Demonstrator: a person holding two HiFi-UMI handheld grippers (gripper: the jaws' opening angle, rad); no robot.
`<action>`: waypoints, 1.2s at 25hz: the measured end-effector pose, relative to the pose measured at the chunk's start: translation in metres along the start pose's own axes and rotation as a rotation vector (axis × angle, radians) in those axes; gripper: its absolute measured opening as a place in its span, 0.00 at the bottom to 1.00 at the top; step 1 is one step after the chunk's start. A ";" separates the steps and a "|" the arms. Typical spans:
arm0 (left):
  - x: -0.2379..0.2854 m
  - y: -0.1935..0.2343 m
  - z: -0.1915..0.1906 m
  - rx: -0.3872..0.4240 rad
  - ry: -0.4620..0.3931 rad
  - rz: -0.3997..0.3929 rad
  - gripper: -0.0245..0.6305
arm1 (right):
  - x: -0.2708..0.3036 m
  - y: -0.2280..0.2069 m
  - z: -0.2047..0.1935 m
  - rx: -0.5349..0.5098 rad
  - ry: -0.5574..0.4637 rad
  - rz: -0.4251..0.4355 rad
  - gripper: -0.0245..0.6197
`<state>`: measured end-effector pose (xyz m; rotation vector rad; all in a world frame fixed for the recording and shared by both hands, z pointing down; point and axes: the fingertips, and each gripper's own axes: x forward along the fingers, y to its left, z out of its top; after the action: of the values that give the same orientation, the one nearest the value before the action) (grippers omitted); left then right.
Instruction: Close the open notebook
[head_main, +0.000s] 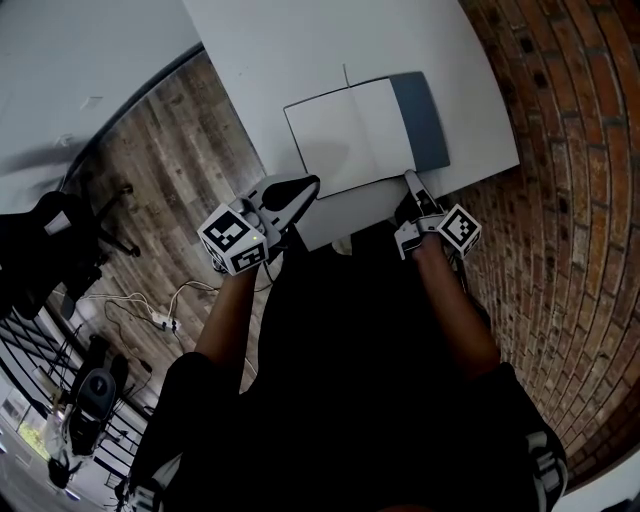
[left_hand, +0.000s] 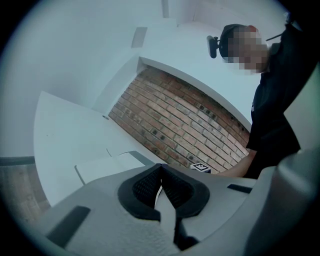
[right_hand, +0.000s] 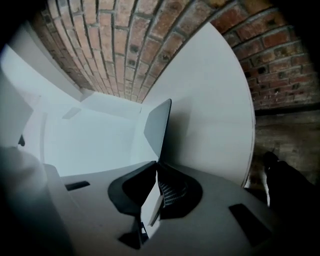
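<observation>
My right tool (right_hand: 157, 169) is pressed together on a thin white leaf at the near edge of the notebook (right_hand: 159, 125). I can't tell whether that leaf is a page or the cover. In the right gripper view a grey panel of the notebook tilts up just past the pads. From the head view, the right tool (head_main: 411, 183) nips the notebook (head_main: 345, 135) where the white pages meet the blue-grey strip on its right side.

My left tool (left_hand: 161, 170) has its tips pressed together with nothing between them. In the head view the left tool (head_main: 303, 187) sits just beside the notebook's near left corner, at the front edge of the worktop (head_main: 300, 50). I can't tell whether it touches the book.

The notebook lies open on the white worktop, close to its near edge, white pages facing up. A brick wall (head_main: 570, 150) runs along the right of the worktop, and a wooden floor (head_main: 170, 140) shows to the left.
</observation>
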<state>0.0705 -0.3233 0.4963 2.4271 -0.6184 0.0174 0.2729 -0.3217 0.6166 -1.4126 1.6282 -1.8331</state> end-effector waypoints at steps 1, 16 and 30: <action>0.000 -0.001 0.000 0.000 -0.002 -0.001 0.06 | -0.001 0.003 -0.001 -0.028 0.002 0.005 0.07; -0.021 -0.002 0.006 0.003 -0.060 0.022 0.06 | -0.005 0.057 -0.040 -0.833 0.134 0.049 0.06; -0.063 0.003 -0.002 -0.015 -0.102 0.095 0.06 | 0.013 0.050 -0.101 -1.350 0.394 0.011 0.09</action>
<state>0.0135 -0.2973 0.4899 2.3938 -0.7766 -0.0721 0.1668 -0.2890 0.5922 -1.3763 3.3496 -0.8707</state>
